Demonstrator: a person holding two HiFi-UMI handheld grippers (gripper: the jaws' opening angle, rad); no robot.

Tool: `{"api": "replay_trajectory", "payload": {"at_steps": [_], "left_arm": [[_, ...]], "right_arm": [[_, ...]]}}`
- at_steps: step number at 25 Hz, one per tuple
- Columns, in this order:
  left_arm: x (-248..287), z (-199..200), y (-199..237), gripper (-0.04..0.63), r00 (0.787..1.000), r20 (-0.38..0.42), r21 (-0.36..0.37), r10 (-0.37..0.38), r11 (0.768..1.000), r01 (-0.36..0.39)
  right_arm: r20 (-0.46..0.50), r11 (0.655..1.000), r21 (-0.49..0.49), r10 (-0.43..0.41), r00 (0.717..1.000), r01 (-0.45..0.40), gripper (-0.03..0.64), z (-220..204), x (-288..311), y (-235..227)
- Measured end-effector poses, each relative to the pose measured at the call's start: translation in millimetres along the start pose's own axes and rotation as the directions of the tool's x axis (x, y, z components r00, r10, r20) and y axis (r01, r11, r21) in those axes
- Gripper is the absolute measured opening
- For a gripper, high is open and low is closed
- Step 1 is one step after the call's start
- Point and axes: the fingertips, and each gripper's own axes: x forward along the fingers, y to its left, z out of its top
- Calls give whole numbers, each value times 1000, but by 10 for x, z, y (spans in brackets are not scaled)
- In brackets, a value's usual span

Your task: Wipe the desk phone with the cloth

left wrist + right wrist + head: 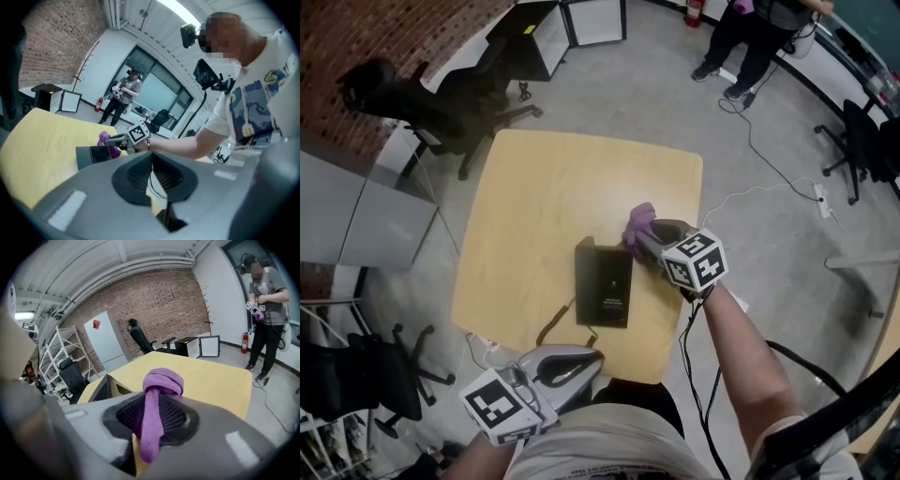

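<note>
A black desk phone (602, 281) lies near the front of the yellow wooden table (544, 187). It also shows in the left gripper view as a dark slab (96, 153). My right gripper (649, 236) is just right of the phone's far corner, shut on a purple cloth (639, 221). The cloth (158, 399) is bunched above the jaws and hangs down between them, with the phone's edge (105, 386) to their left. My left gripper (586, 360) hovers at the table's front edge, below the phone, shut and holding nothing.
The phone's cord (555, 323) trails off the front edge. Black office chairs (441, 103) stand at the far left, another chair (366, 375) at the near left. A person (750, 37) stands across the room, near a white floor cable (769, 178).
</note>
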Motion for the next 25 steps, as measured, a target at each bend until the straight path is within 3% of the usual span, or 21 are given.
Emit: {"api": "replay_trajectory", "payload": {"at_steps": [12,25], "left_arm": [[-208,-179,-138,6,997,-21,46,-77,996,78],[-532,-523,-380,6,988,-48,73,-144,986,148]], "right_arm": [[49,977,207,-62,997,51,89,-461,-283,375],[21,962,253,-113,993,104,89,-987,-462,870]]}}
